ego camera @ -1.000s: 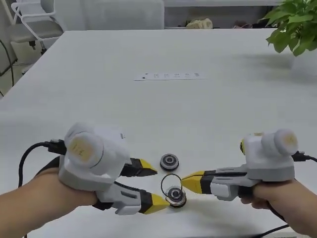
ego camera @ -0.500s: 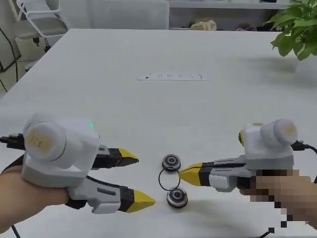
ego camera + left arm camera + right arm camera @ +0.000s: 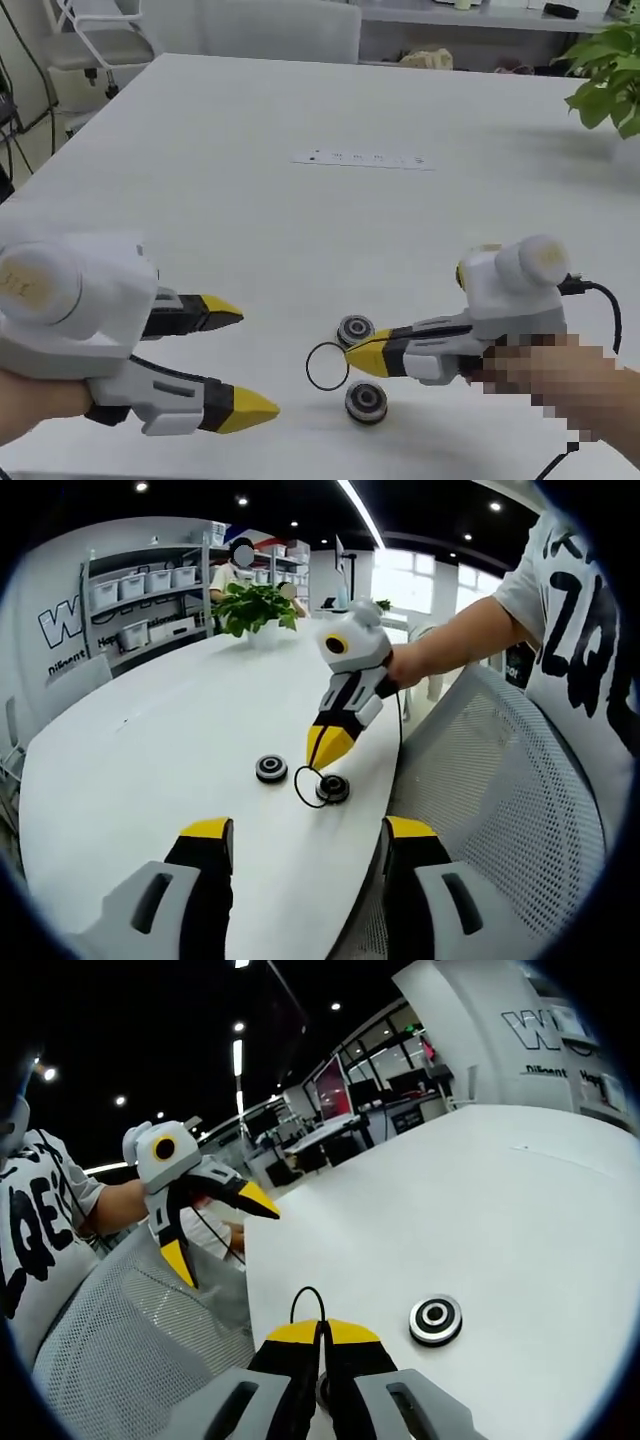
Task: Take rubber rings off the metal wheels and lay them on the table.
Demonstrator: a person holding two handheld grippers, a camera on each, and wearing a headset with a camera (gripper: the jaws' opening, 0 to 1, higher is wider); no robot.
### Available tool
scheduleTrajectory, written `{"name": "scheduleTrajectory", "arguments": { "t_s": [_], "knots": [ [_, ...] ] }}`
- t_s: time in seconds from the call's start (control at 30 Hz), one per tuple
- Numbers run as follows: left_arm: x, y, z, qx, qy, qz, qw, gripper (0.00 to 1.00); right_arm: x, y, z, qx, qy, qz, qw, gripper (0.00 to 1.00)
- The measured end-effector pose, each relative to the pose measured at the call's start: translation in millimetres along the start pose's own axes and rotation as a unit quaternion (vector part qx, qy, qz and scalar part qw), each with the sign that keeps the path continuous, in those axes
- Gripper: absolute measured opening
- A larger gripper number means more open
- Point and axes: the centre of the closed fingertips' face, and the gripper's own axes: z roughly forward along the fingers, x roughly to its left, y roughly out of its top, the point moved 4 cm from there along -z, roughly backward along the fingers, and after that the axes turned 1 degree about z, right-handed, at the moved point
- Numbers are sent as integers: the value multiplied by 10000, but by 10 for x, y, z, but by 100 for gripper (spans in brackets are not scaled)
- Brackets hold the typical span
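Now that left hand-held gripper (image 3: pixel 257 362) has released and withdrawn, right hand-held gripper (image 3: pixel 352 361) clenches rubber ring (image 3: pixel 309 366) clear of wheel (image 3: pixel 366 401); laying on worktop (image 3: pixel 300 230) pending.

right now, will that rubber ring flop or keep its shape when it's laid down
Probably light and springy: the rubber ring holds a round, open loop while pinched in the shut right gripper, not drooping. Being so thin, it should lie flat rather than roll. Being rubber, it may cling to the jaws on release.
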Motion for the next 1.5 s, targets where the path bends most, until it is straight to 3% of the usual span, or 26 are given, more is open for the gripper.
{"name": "scheduleTrajectory", "arguments": {
  "t_s": [0.7,0.97,1.27,1.5],
  "knots": [
    [25,-104,-150,-4,202,-155,9997,59,38,-102,417,633,97,-391,9972,0],
    [28,-131,-164,-9,230,-218,9995,59,68,-213,548,972,117,-653,9931,0],
    [54,-129,-183,-7,261,-226,9994,59,30,-221,560,1078,13,-839,9906,16],
    [77,-109,-175,5,254,-211,9995,58,17,-114,476,860,-72,-820,9929,27]
  ]
}}
